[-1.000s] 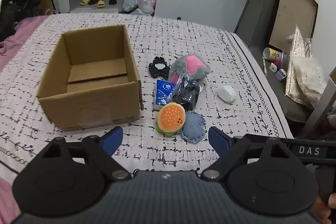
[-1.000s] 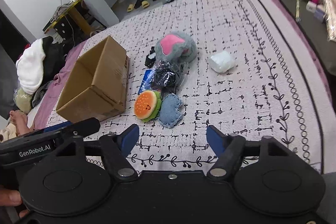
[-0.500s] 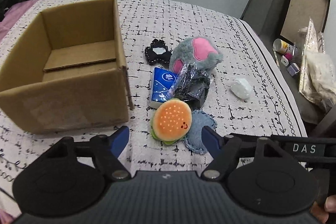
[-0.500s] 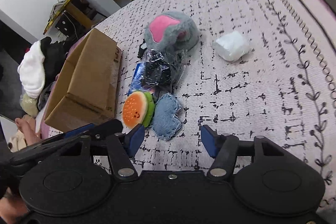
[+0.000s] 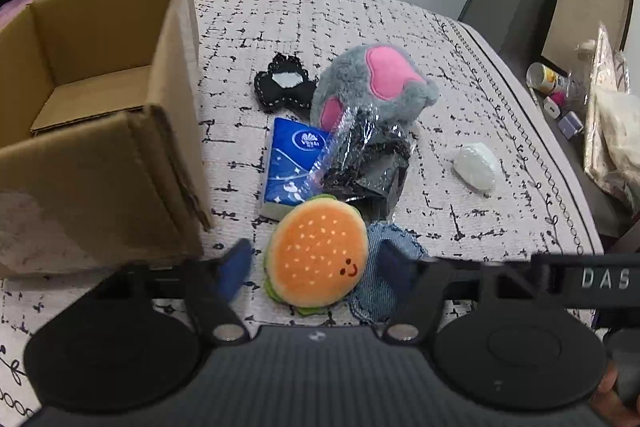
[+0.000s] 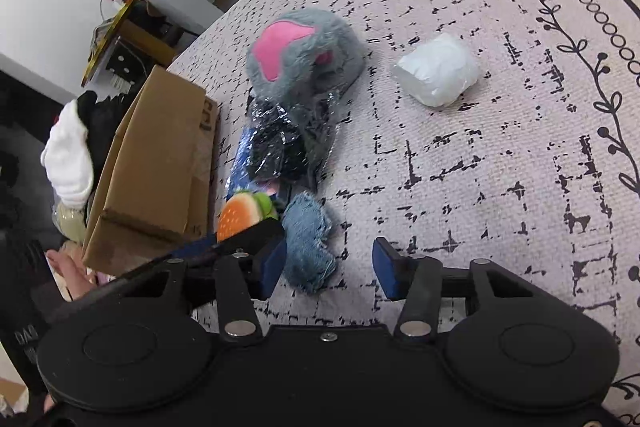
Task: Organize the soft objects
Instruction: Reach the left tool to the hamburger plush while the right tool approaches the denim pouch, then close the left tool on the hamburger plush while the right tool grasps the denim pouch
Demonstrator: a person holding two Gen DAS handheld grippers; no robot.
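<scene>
On the patterned bedspread point(image 5: 360, 27), as I see it from my two wrist cameras:

- Left gripper point(image 5: 314, 265): jaws apart, a blue pad either side of the burger plush point(image 5: 318, 259); whether the pads touch it I cannot tell, as they are blurred.
- Right gripper point(image 6: 328, 265): jaws apart, low over the bedspread, its left pad just beside the denim pouch point(image 6: 308, 241).
- Denim pouch: lies against the burger plush.
- Cardboard box point(image 5: 96, 131): open-topped, left of the pile.
- Tissue pack point(image 5: 292, 163): blue, behind the burger plush.
- Crinkled plastic bag point(image 5: 364, 163): dark contents, overlapping the tissue pack.
- Grey-and-pink plush point(image 5: 372, 83): behind the bag.
- Black paw-shaped piece point(image 5: 284, 85): beside the grey plush.
- White wrapped bundle point(image 6: 436, 75): apart, to the right.
</scene>
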